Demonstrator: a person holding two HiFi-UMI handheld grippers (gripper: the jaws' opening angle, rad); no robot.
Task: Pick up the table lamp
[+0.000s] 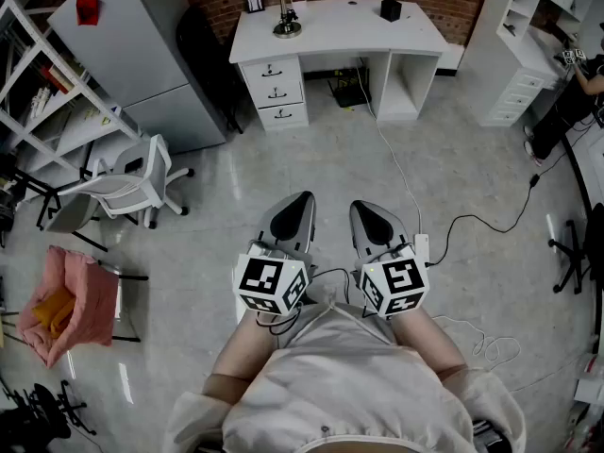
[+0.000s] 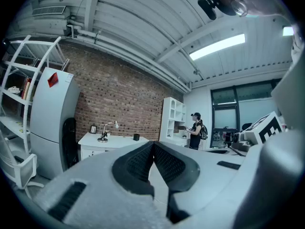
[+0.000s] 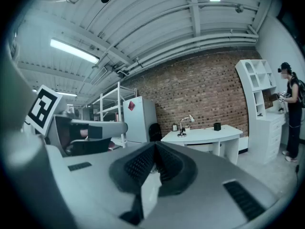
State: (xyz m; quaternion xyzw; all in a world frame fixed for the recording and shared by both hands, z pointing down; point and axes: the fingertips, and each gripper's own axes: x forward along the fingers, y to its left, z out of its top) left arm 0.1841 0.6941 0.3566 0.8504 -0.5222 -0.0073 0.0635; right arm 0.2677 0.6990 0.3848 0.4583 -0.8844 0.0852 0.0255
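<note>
A silver table lamp with a round base and bent neck stands on the left part of a white desk against the brick wall, far ahead of me. It also shows small in the left gripper view as the lamp and in the right gripper view as the lamp. My left gripper and right gripper are held side by side close to my body, well short of the desk. Both are shut with nothing between the jaws, seen at the left gripper and the right gripper.
A small black cup and a picture frame sit on the desk. A grey fridge stands left of it, a white office chair and a pink-draped chair further left. White shelving and a person are at right. Cables trail over the floor.
</note>
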